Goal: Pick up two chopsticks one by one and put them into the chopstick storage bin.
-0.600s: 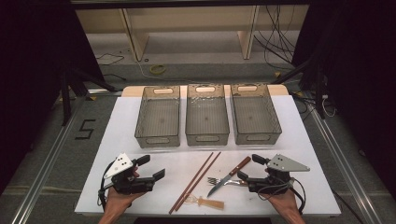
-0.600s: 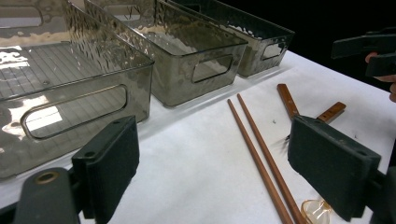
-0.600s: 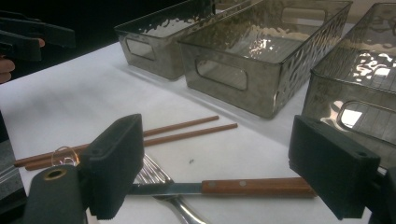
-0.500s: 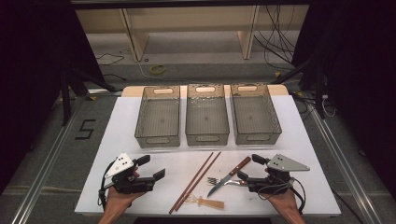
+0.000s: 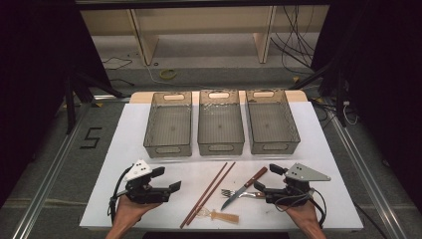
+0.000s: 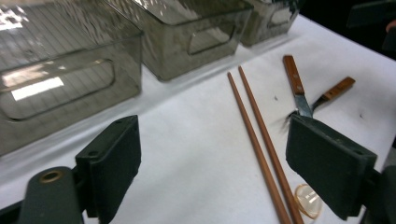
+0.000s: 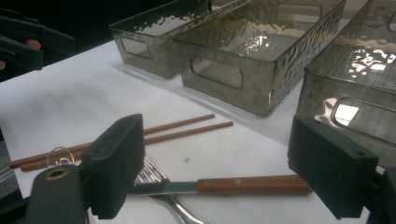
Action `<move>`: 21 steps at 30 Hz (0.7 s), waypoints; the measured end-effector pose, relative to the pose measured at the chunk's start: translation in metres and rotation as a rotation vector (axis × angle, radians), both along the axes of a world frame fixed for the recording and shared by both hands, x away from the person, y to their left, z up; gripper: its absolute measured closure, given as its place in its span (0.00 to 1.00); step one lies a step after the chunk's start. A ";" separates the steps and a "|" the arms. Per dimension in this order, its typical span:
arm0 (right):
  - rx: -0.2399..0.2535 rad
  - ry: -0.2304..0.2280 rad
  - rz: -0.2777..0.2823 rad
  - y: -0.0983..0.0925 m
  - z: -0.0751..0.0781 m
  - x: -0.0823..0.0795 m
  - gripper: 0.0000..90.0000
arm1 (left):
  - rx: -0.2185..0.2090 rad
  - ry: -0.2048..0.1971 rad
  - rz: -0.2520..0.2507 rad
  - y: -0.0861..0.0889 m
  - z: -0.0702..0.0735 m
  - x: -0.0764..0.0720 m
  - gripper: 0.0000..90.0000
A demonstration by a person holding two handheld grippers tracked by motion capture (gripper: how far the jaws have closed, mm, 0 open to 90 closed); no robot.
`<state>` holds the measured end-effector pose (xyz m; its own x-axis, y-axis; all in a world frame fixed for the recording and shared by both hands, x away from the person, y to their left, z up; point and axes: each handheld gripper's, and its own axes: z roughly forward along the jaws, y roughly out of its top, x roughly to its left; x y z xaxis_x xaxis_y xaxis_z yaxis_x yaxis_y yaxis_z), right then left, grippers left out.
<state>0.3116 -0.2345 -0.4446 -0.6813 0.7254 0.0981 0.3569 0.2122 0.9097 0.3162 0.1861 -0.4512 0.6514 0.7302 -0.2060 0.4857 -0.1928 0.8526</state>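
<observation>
Right gripper [image 5: 263, 186] hangs with jaws apart beside the knife [image 5: 244, 187] at lower centre: light, stiff, slick blade, so take its wooden handle; left gripper [image 5: 166, 180] likewise apart, empty

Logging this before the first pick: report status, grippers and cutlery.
Left gripper open, empty. Right gripper open, empty, beside the knife and fork. Chopsticks lie between the grippers. Three bins empty, nothing blocking.

White table [image 5: 124, 149] bears three bins [image 5: 220, 122], chopsticks [image 5: 209, 191], knife [image 5: 245, 187], fork [image 5: 234, 193].
</observation>
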 end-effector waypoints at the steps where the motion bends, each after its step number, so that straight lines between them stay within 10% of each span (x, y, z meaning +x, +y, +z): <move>1: -0.001 0.002 0.002 0.000 0.000 0.000 0.22 | 0.024 0.022 -0.001 -0.004 0.001 0.001 0.20; 6: -0.016 0.009 0.009 0.002 -0.001 0.001 0.22 | 0.146 0.101 -0.034 -0.025 0.003 0.010 0.21; 21: -0.041 0.026 0.029 0.004 -0.002 0.002 0.22 | 0.297 0.262 -0.087 -0.066 -0.008 0.032 0.32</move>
